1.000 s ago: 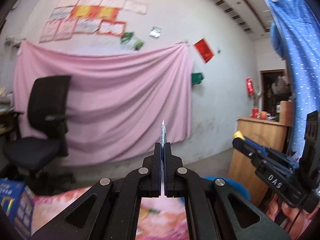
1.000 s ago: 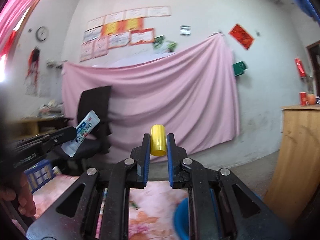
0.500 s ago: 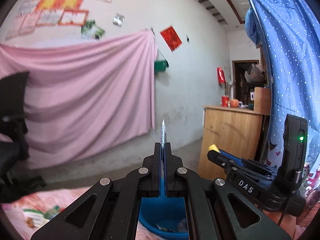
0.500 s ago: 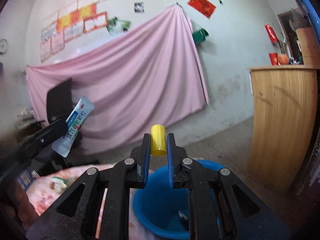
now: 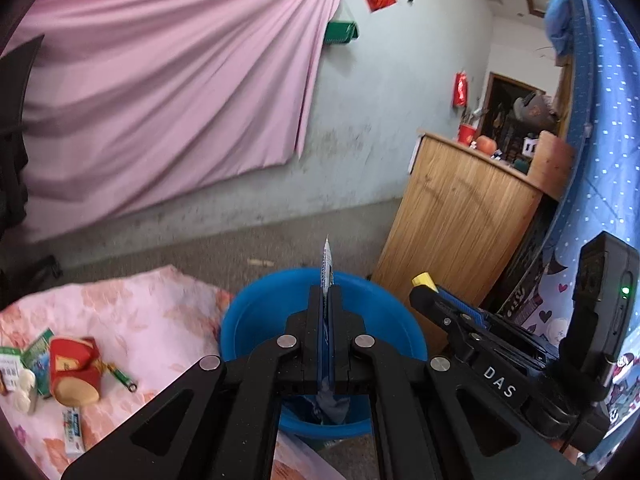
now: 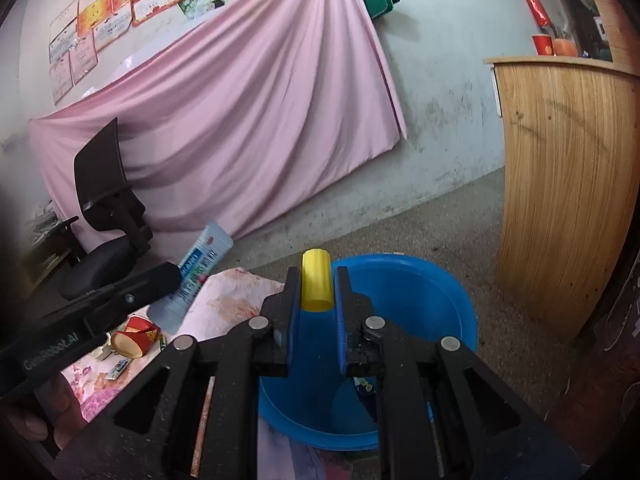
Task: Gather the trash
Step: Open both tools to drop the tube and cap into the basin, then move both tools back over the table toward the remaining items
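The left gripper (image 5: pixel 327 294) is closed tight on a flat toothpaste tube (image 5: pixel 326 264), which is seen edge-on in the left wrist view and stands up between the fingers, above the blue bucket (image 5: pixel 256 320). In the right wrist view the same tube (image 6: pixel 200 268) shows its wide printed face, at the left of the bucket (image 6: pixel 432 296) and over the edge of the pink flowered cloth (image 6: pixel 224 300). The right gripper (image 6: pixel 316 284) is narrowed on a small yellow cylinder (image 6: pixel 316 280), pressed between the blue pads, also above the bucket. A few scraps lie in the bottom of the bucket. On the cloth, to the left, more trash lies: a crushed red paper cup (image 5: pixel 74 372), a small white sachet (image 5: pixel 74 434) near it and a green packet (image 5: pixel 38 346). A wooden counter (image 6: pixel 568 184) stands to the right of the bucket, and a pink sheet (image 6: pixel 224 120) hangs on the far wall.
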Available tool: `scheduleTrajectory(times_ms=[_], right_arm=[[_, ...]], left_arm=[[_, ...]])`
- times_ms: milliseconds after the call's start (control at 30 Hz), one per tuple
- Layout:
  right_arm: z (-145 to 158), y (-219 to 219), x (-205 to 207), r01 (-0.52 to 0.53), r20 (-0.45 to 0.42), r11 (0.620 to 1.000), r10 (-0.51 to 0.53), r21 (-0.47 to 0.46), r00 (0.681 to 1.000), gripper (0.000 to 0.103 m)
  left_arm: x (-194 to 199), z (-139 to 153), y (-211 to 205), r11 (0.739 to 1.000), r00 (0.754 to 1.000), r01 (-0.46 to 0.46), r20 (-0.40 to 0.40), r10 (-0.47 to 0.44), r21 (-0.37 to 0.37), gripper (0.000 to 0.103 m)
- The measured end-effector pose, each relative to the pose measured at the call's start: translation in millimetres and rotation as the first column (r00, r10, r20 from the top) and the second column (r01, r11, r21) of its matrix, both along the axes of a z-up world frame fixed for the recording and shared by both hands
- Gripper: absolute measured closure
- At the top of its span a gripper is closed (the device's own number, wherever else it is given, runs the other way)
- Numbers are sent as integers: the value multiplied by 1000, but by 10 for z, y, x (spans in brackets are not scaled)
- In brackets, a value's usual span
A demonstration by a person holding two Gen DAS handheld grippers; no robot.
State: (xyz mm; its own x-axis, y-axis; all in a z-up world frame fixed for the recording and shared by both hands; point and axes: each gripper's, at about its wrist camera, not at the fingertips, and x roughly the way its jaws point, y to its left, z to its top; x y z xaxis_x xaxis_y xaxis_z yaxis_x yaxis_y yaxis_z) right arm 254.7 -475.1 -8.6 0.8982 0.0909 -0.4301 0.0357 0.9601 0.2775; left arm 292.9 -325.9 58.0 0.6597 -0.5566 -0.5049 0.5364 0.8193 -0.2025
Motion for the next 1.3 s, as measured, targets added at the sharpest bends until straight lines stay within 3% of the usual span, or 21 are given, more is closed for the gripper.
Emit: scheduleTrajectory(times_ms=[367, 433, 500, 667, 767, 867, 933, 1033, 1100, 1167, 1300], right_arm=[[-143, -37, 230, -5, -64, 1000, 6, 23, 998, 63], [-160, -46, 256, -5, -70, 1000, 7, 24, 998, 62], [-172, -49, 264, -4, -72, 1000, 6, 25, 997, 62], [-138, -55, 241, -1, -56, 1000, 2, 21, 998, 62], [-71, -34, 198, 3, -26, 1000, -3, 18, 1000, 60], [26, 24, 134, 3, 23, 1000, -3, 3, 1000, 54], [94, 90, 86, -3, 60, 1000, 3, -3, 998, 44], [207, 222, 27, -18, 117, 1000, 19, -8, 993, 28], [288, 328, -17, -40, 164, 999, 40, -7, 986, 14], [361, 445, -77, -65, 218, 998, 64, -6, 974, 2], [503, 680, -219, -143, 337, 990, 129, 17, 932, 0]], left_arm=[[233, -168, 89, 1000, 992, -17, -126, 15, -10, 101], [252, -193, 126, 1000, 990, -18, -143, 16, -10, 97], [269, -203, 149, 1000, 988, -27, -152, 25, -12, 83], [246, -165, 236, 998, 989, -54, -141, 51, -20, 80], [184, -101, 364, 996, 992, -82, -97, 79, -24, 67], [68, -11, 552, 992, 992, -122, -26, 121, -34, 62], [-15, 38, 678, 988, 988, -153, 14, 153, -35, 56], [-161, 113, 943, 976, 974, -210, 72, 214, -66, 31], [-249, 156, 1123, 964, 960, -250, 105, 259, -89, 8], [-375, 212, 1366, 943, 933, -311, 150, 326, -117, 5], [-593, 286, 1783, 910, 889, -383, 204, 409, -155, 2]])
